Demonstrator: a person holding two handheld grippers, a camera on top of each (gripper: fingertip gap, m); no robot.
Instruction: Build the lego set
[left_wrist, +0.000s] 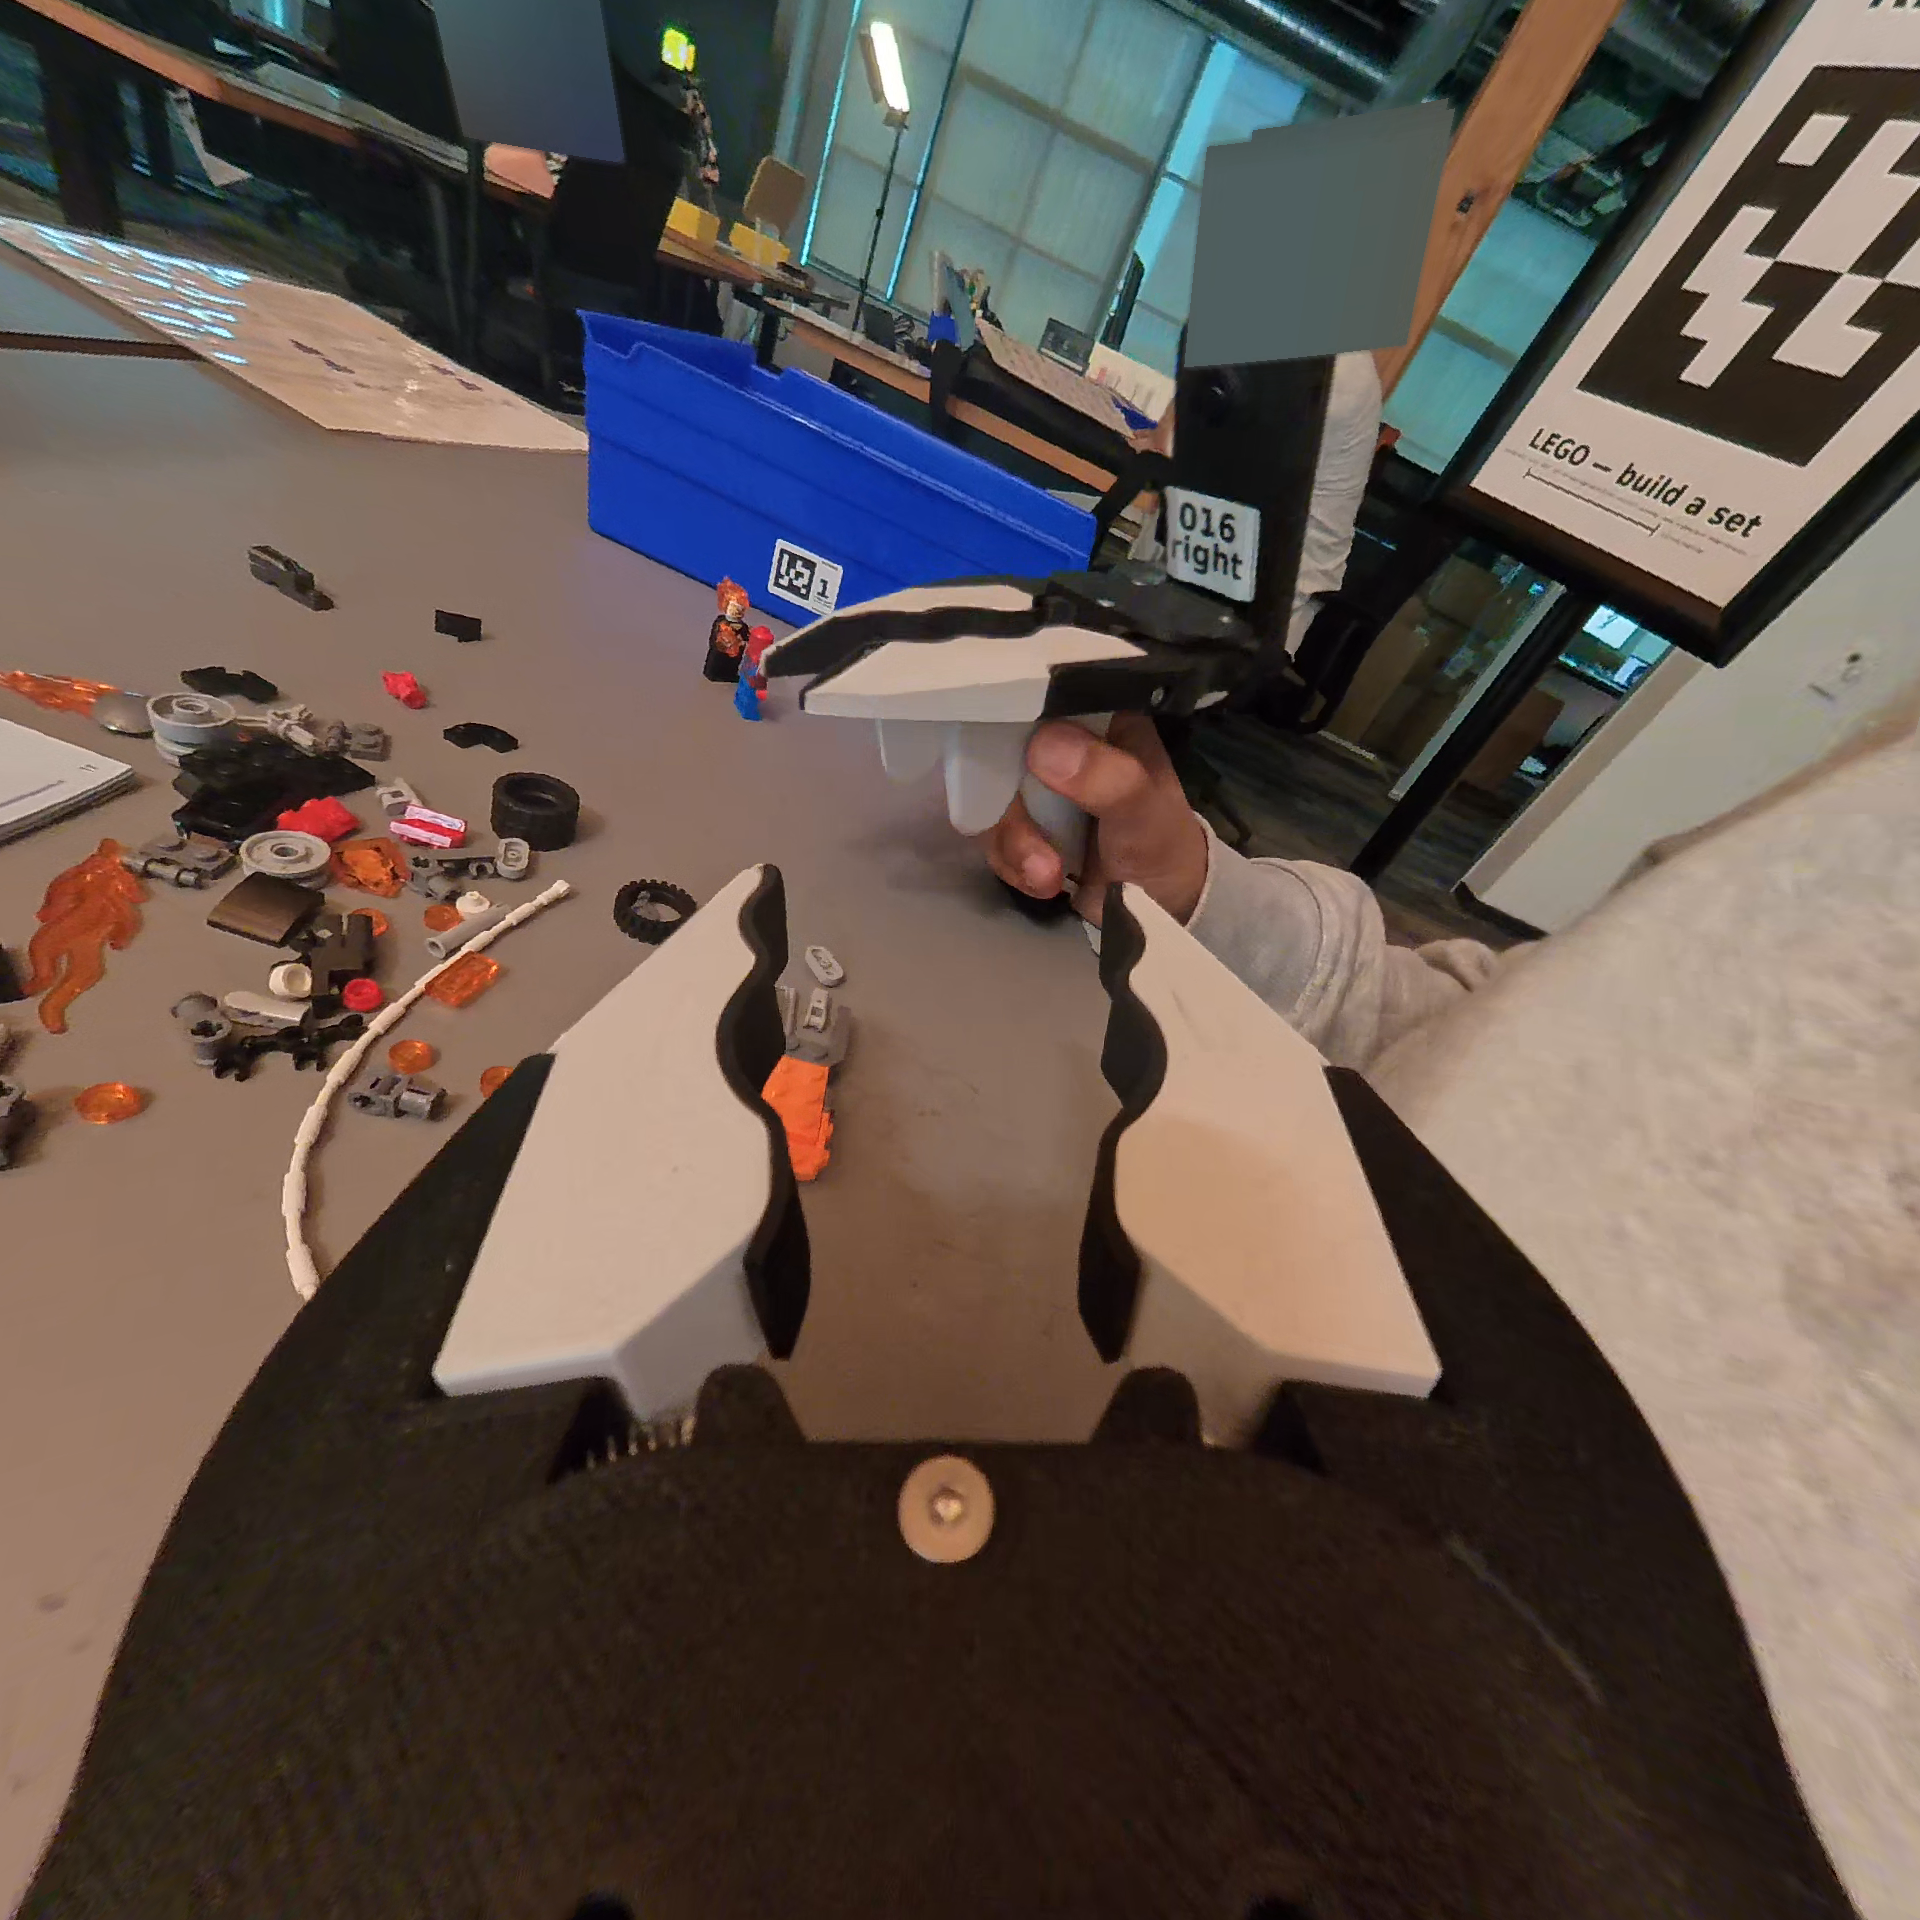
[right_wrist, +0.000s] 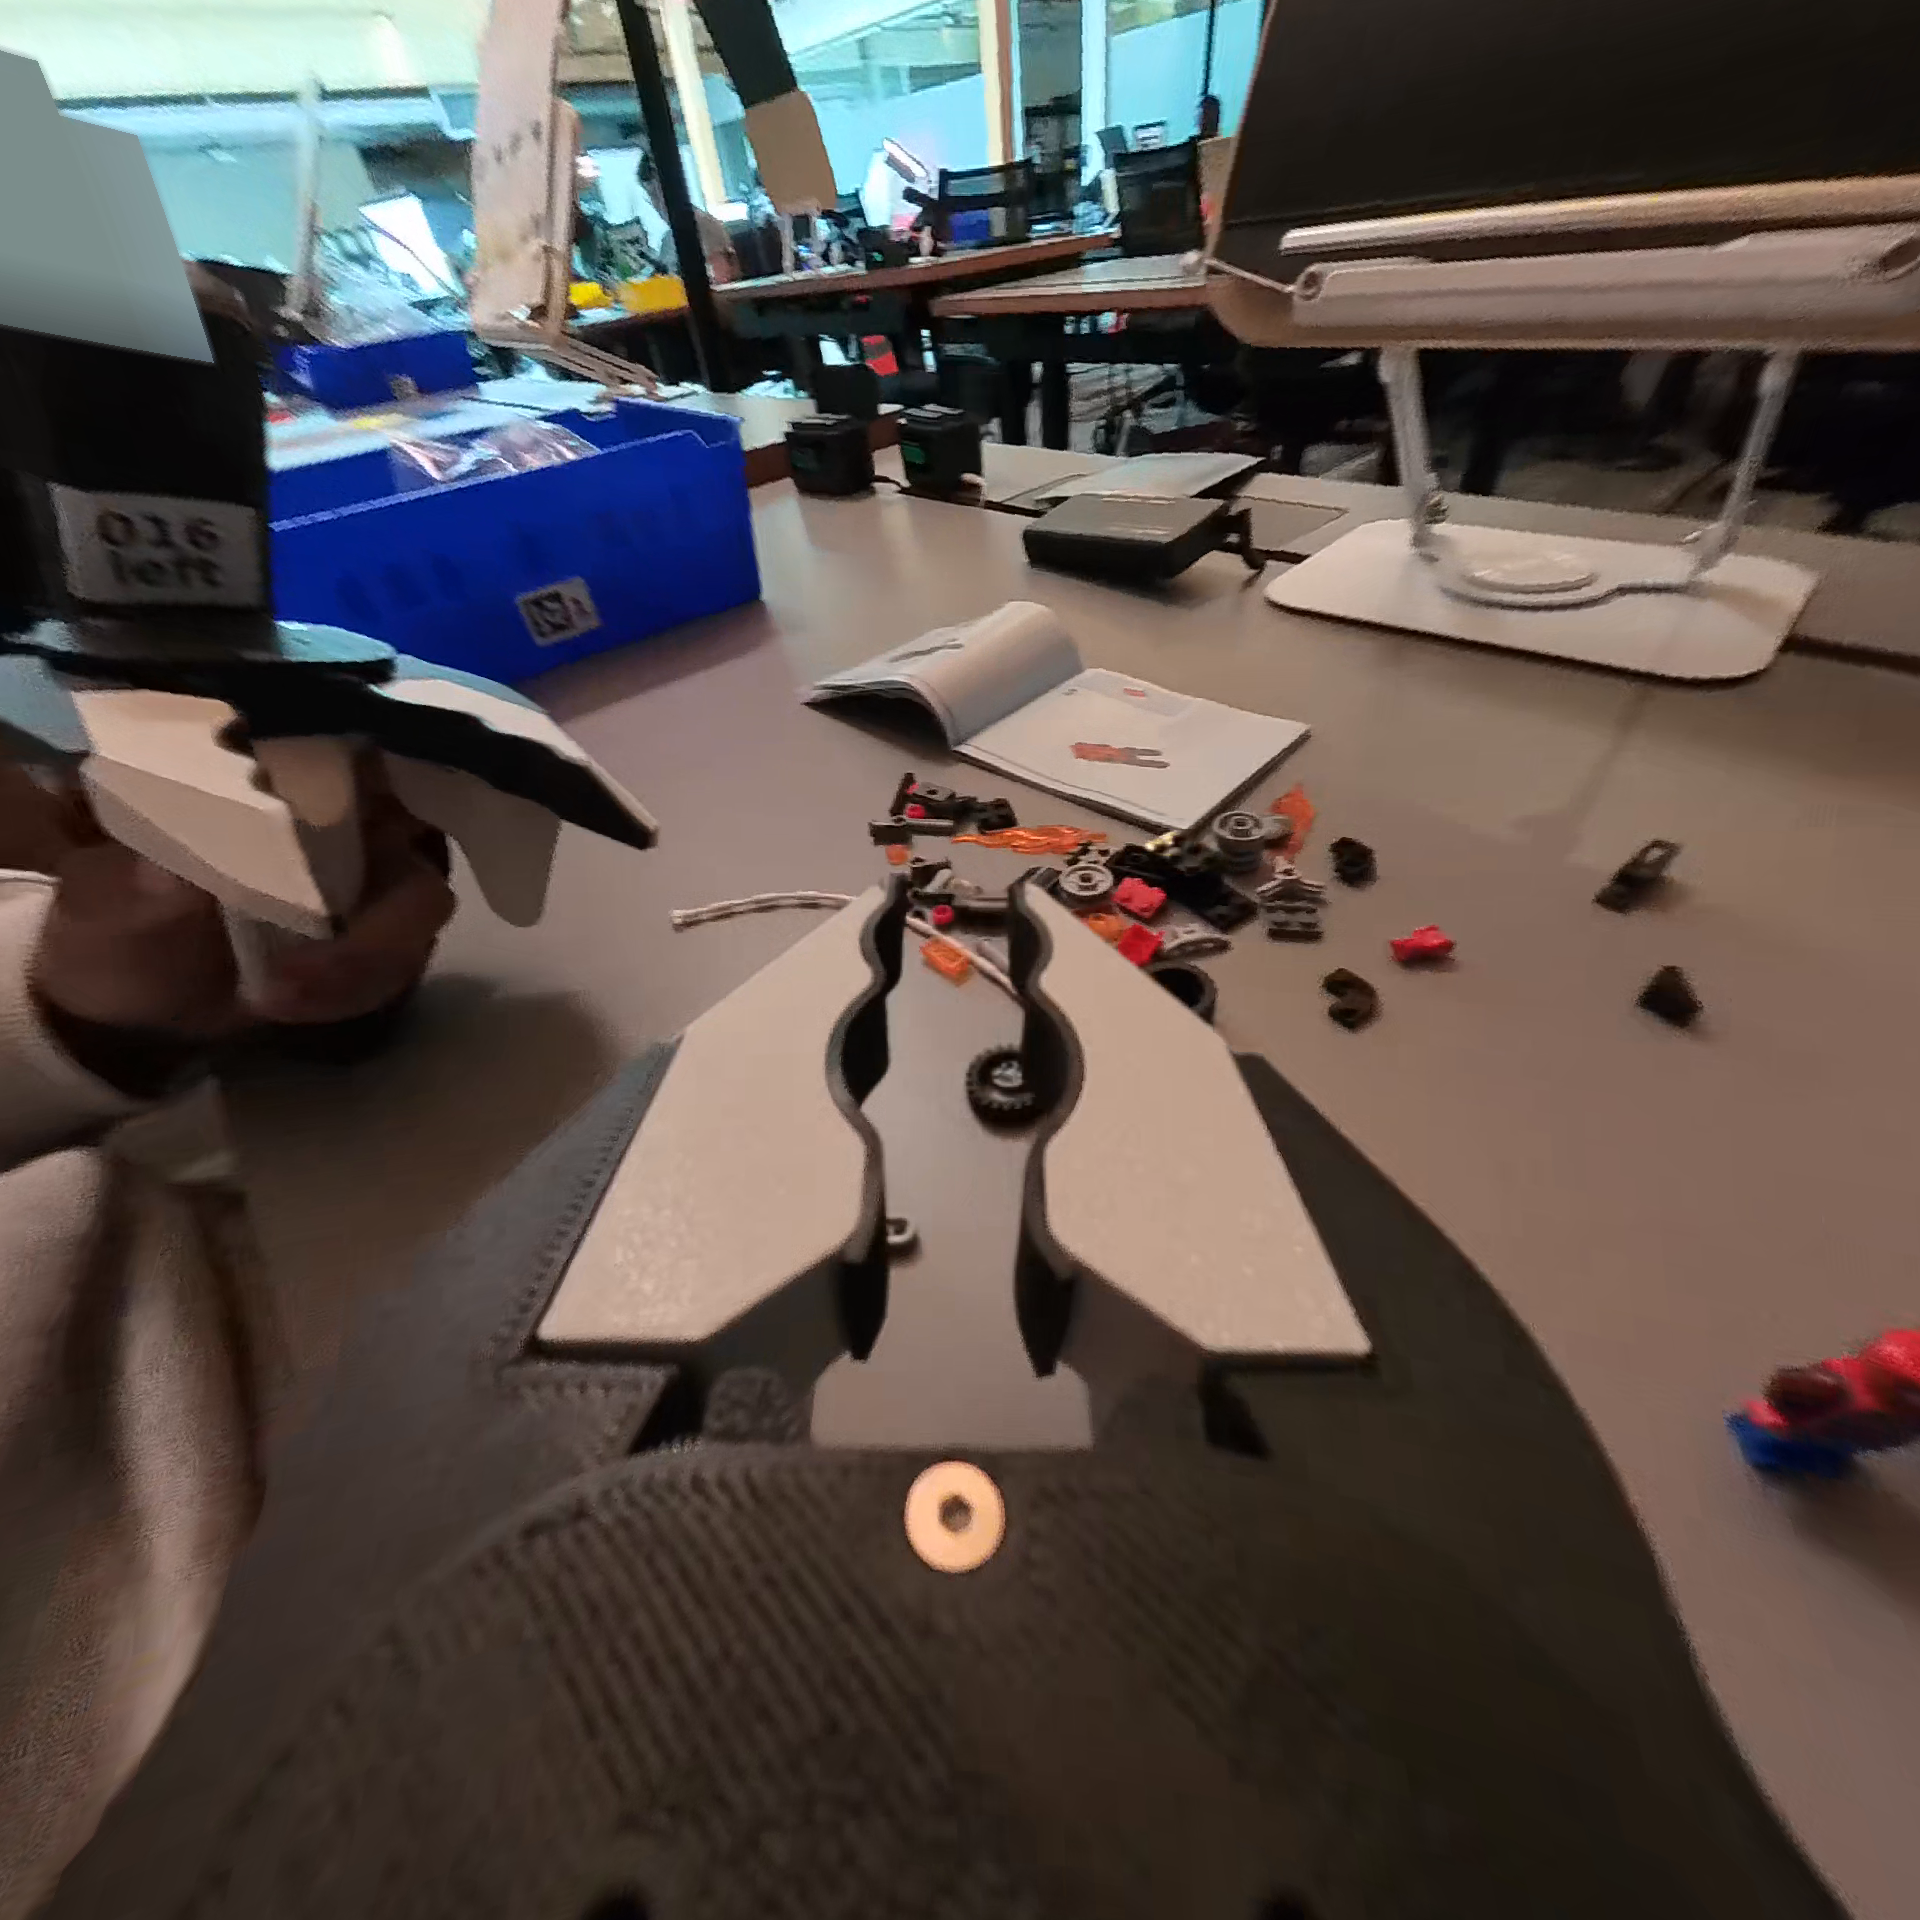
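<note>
Loose Lego pieces (left_wrist: 301, 862) lie scattered on the grey table (left_wrist: 935, 1247): black plates, grey wheel hubs, red bits, clear orange flames, a black tyre (left_wrist: 535, 810), a small wheel (left_wrist: 652, 909) and a white chain (left_wrist: 353, 1060). My left gripper (left_wrist: 940, 899) is open and empty above a grey and orange piece (left_wrist: 810, 1081). My right gripper (right_wrist: 956, 899) is open and empty, low over the small wheel (right_wrist: 1003, 1081), pointing at the pile (right_wrist: 1143, 883). In the left wrist view the right gripper (left_wrist: 790, 670) shows beside two standing minifigures (left_wrist: 740, 649).
A blue bin (left_wrist: 790, 468) stands at the back of the table. An open instruction booklet (right_wrist: 1060, 717) lies behind the pile. A monitor stand (right_wrist: 1538, 613) and a black box (right_wrist: 1122, 530) are farther back. A red and blue minifigure (right_wrist: 1829, 1413) is at the right. From the right gripper's tips to the small wheel (left_wrist: 652, 909) is close to 8 centimetres.
</note>
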